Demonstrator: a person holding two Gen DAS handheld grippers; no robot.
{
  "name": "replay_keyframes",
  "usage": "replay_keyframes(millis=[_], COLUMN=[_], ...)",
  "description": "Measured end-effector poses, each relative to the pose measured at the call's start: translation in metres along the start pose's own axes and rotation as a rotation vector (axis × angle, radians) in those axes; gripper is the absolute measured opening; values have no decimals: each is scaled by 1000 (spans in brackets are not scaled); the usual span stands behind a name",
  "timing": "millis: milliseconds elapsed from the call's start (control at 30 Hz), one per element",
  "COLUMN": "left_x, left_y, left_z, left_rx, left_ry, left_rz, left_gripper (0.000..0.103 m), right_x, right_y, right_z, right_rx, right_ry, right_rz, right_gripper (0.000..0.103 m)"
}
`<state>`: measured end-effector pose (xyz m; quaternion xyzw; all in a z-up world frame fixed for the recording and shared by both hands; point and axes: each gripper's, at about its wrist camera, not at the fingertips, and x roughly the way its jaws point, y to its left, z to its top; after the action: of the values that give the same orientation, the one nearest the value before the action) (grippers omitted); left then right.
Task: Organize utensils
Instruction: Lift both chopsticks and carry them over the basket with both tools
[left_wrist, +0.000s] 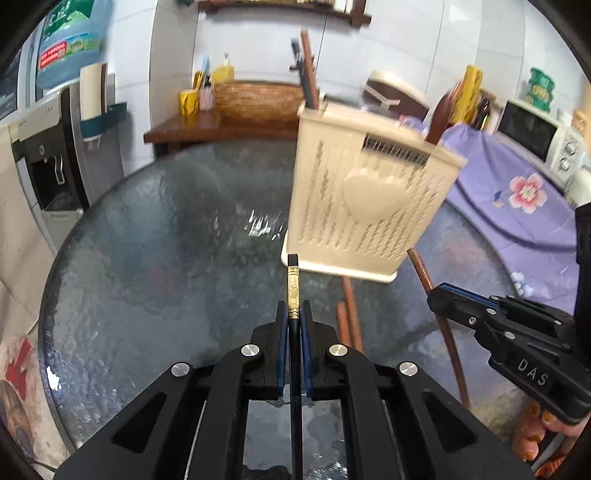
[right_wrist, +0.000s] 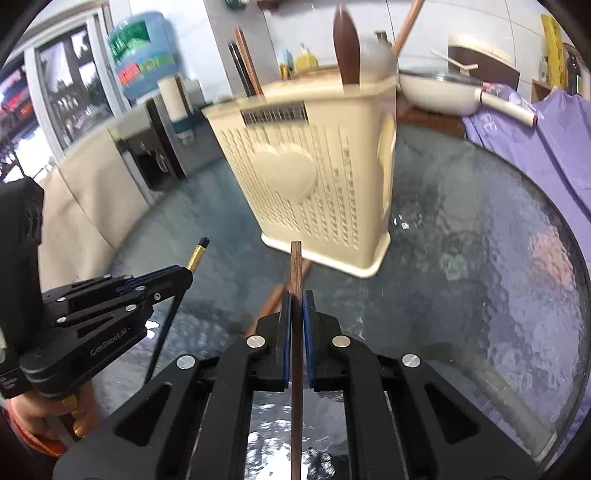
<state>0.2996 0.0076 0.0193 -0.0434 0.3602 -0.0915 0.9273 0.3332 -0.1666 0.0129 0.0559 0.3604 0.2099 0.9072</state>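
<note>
Your left gripper (left_wrist: 294, 317) pinches a black chopstick with a gold band (left_wrist: 293, 291); your right gripper (right_wrist: 296, 306) clamps a brown wooden chopstick (right_wrist: 296, 266). You are mid-carry, I judge. Ahead of both tips stands the cream perforated plastic utensil holder (left_wrist: 364, 206); next, tip each stick upright over its open top.

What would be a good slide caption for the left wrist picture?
Left gripper shut on a black, gold-banded chopstick, facing the cream utensil holder on the glass table.

The utensil holder (left_wrist: 365, 184) stands near the middle of my counter (left_wrist: 147, 258) — two chopsticks (left_wrist: 349, 317) lie on the counter just before it, between my tools.
</note>
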Motion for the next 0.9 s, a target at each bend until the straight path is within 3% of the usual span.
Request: replay_keyframes(millis=[133,667,900], left_x=[-23,-106,-114], left_y=[-6,-3,-1], left_z=[7,21,24], left_rx=[12,53,41], left_ry=[-54,-214,-224], left_rz=[-19,-58,-79], left_gripper=[7,7,7], right_x=[-27,-120,-134], right_y=[4,32,40], right_z=[7,20,23], right_rx=[-12,-143,-160], right_ry=[-65,-241,-265], right_rz=[45,68,63], right_gripper=[7,7,7])
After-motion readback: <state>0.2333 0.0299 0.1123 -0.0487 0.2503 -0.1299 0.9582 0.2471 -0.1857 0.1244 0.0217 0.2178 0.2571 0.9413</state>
